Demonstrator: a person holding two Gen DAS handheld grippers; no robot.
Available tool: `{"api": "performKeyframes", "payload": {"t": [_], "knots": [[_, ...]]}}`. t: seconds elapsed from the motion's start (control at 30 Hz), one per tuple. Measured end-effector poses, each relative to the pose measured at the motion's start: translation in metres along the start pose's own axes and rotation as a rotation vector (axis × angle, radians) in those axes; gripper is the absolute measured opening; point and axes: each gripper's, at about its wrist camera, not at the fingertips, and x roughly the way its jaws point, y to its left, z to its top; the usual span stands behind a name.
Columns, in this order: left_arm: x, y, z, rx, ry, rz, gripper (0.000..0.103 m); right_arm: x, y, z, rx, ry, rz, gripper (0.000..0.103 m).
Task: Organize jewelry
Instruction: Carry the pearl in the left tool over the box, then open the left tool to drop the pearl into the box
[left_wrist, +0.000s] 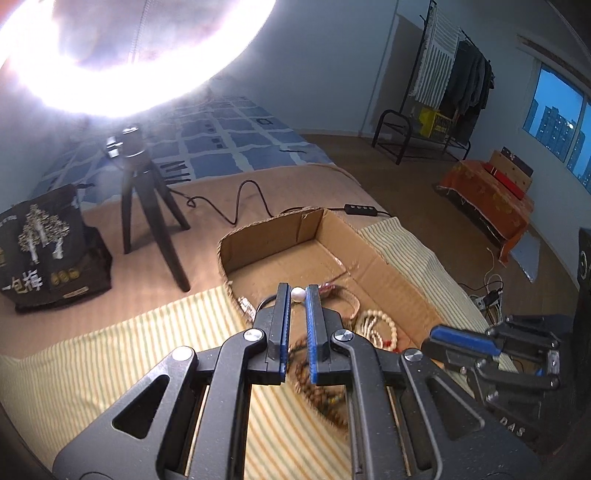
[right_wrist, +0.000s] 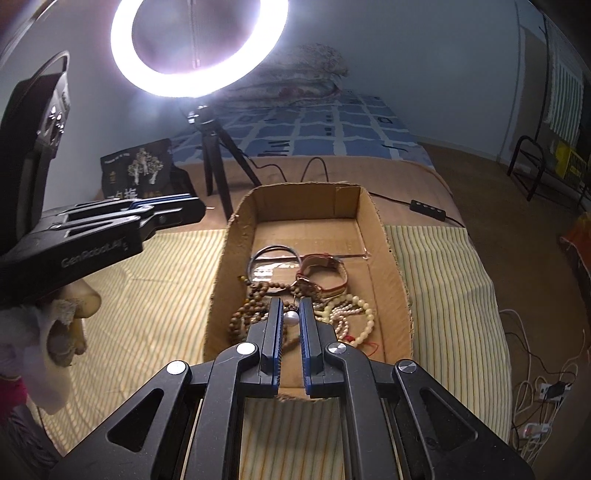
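Both sets of jaws are nearly closed, and each pinches a small white pearl at its tips: the left gripper (left_wrist: 297, 293) holds one pearl (left_wrist: 297, 294) at the centre of its frame, the right gripper (right_wrist: 291, 317) another pearl (right_wrist: 291, 317) at the centre of its own. They look like a pair of earrings, though the view is too coarse to be sure.

My judgement is that the main risk is a pearl squirting out of the smooth pads, since a round bead held only at the fingertips can roll free, drop among the beaded bracelets (right_wrist: 351, 314) and snag there.

Below and beyond both jaws, lower centre in each frame, sits the cardboard box (right_wrist: 395, 258) with the remaining jewelry: a watch (right_wrist: 325, 275), a black bangle (right_wrist: 275, 248) and wooden beads (right_wrist: 251, 306).
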Motion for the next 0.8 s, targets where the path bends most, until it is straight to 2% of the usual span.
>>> {"api": "performKeyframes", "payload": {"t": [0.37, 0.8], "knots": [[0.037, -0.003, 0.018, 0.006, 0.008, 0.017, 0.006, 0.02, -0.012, 0.004, 0.02, 0.028, -0.003, 0.007], [0.053, 0.003, 0.024, -0.007, 0.017, 0.029, 0.006, 0.034, -0.016, 0.005, 0.037, 0.045, -0.019, 0.007]]}}
